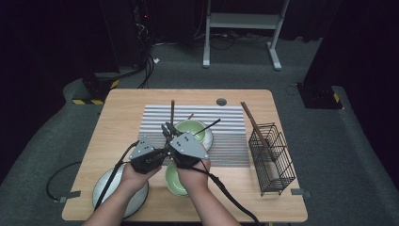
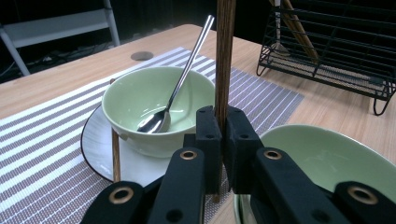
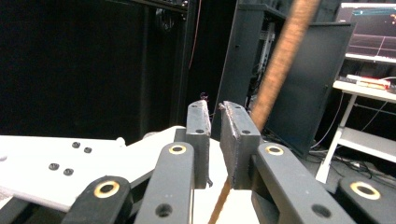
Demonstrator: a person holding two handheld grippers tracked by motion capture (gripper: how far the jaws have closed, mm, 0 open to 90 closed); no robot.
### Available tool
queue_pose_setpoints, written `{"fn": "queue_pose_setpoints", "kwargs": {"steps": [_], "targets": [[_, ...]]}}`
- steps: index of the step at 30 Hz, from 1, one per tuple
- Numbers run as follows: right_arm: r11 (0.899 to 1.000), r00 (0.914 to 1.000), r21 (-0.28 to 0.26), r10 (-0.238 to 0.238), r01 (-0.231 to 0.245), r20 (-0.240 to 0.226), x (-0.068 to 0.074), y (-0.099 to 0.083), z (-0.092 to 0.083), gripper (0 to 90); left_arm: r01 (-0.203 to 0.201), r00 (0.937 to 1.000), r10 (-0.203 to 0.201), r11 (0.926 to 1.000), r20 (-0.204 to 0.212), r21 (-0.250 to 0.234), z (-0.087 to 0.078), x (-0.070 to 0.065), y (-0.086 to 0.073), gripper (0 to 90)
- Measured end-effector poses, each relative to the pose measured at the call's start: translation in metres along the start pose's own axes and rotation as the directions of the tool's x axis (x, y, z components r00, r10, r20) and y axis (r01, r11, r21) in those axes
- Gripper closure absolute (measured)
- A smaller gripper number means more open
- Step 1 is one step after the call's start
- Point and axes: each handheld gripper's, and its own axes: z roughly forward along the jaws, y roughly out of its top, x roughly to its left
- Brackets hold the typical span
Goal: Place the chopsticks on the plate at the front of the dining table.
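Observation:
My left gripper [image 2: 223, 135] is shut on a brown wooden chopstick [image 2: 224, 56] that stands upright in front of a green bowl [image 2: 149, 100]. The bowl holds a metal spoon [image 2: 180, 79] and sits on a white plate [image 2: 95, 144]. From above, both grippers meet at the bowl's near-left side, the left gripper [image 1: 163, 137] beside the right gripper [image 1: 169, 129], with the chopstick [image 1: 172, 109] rising between them. The right gripper [image 3: 215, 116] has its jaws a narrow gap apart. The chopstick [image 3: 280, 65] crosses low in that gap and passes behind one pad; whether the pads press on it is unclear.
A second green bowl [image 1: 175, 181] sits under my right hand, and a round plate [image 1: 106, 188] at the front left. A black wire rack [image 1: 273, 155] with a chopstick [image 1: 254, 125] stands at the right. Another chopstick [image 2: 115, 156] leans by the plate on the striped mat [image 1: 226, 141].

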Motion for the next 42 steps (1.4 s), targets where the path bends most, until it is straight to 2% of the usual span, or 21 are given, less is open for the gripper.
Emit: {"fn": "queue_pose_setpoints", "kwargs": {"steps": [2, 3, 5, 13, 16, 22, 42], "targets": [[1.0, 0.9999, 0.001, -0.01, 0.01, 0.003, 0.0, 0.001, 0.001, 81.1, -0.002, 1.0, 0.002, 0.9999, 0.004, -0.011, -0.001, -0.002, 0.001, 85.1], [1.0, 0.9998, 0.005, -0.015, 0.015, 0.012, -0.001, 0.002, 0.002, 81.0, -0.016, 0.9999, 0.016, 0.9999, 0.005, -0.007, -0.001, -0.002, 0.001, 85.1], [1.0, 0.9997, 0.008, -0.007, 0.007, 0.024, -0.004, 0.002, 0.003, 81.0, -0.021, 0.9998, 0.021, 0.9997, 0.006, -0.009, -0.003, -0.003, 0.002, 85.1], [1.0, 0.9986, 0.022, -0.007, 0.005, 0.053, -0.014, 0.001, 0.006, 79.8, -0.021, 0.9997, 0.021, 0.9995, 0.014, -0.025, -0.006, -0.003, 0.001, 85.1], [1.0, 0.9978, 0.024, -0.007, 0.006, 0.066, -0.017, 0.0, 0.008, 79.4, -0.01, 0.999, 0.012, 0.9991, 0.042, -0.041, -0.008, -0.003, 0.001, 85.1], [0.999, 0.9967, 0.037, -0.006, 0.003, 0.081, -0.022, -0.003, 0.012, 79.3, -0.002, 0.9992, 0.005, 0.9984, 0.04, -0.056, -0.012, -0.002, 0.001, 85.2], [0.997, 0.9934, 0.071, -0.005, -0.004, 0.114, -0.035, -0.019, 0.019, 79.3, 0.04, 0.9968, -0.034, 0.9959, 0.072, -0.081, -0.019, -0.001, -0.003, 85.0]]}}
